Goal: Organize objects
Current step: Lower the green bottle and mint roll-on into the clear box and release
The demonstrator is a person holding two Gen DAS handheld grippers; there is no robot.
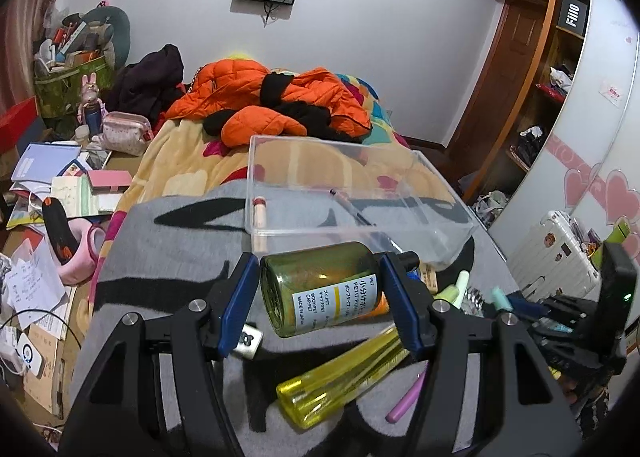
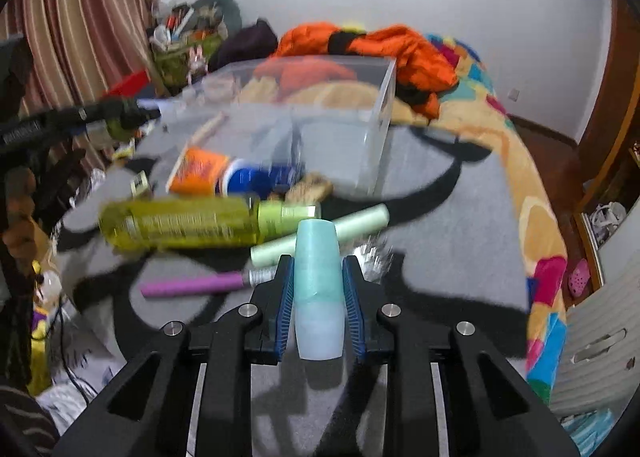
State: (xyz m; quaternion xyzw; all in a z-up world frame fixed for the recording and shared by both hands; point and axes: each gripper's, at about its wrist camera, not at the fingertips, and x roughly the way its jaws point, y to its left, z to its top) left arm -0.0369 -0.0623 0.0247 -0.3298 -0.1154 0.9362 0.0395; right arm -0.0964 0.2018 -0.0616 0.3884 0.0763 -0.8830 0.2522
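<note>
My left gripper (image 1: 320, 289) is shut on a dark green bottle (image 1: 324, 285) with a white label, held sideways above the grey blanket, just in front of a clear plastic box (image 1: 448, 193). The box holds a pink tube (image 1: 260, 213) and a pen (image 1: 352, 209). My right gripper (image 2: 318, 289) is shut on a pale teal tube (image 2: 318, 297), held lengthwise above the blanket. In the right wrist view the clear box (image 2: 384, 105) stands ahead. A yellow bottle (image 1: 340, 377) lies under my left gripper; it also shows in the right wrist view (image 2: 180, 225).
On the blanket lie a pink pen (image 2: 192, 285), a pale green tube (image 2: 352, 225), an orange tube (image 2: 200, 171) and a blue lid (image 2: 256, 181). An orange jacket (image 1: 272, 97) lies at the bed's far end. A cluttered desk (image 1: 60, 185) is left, a white suitcase (image 1: 556, 253) right.
</note>
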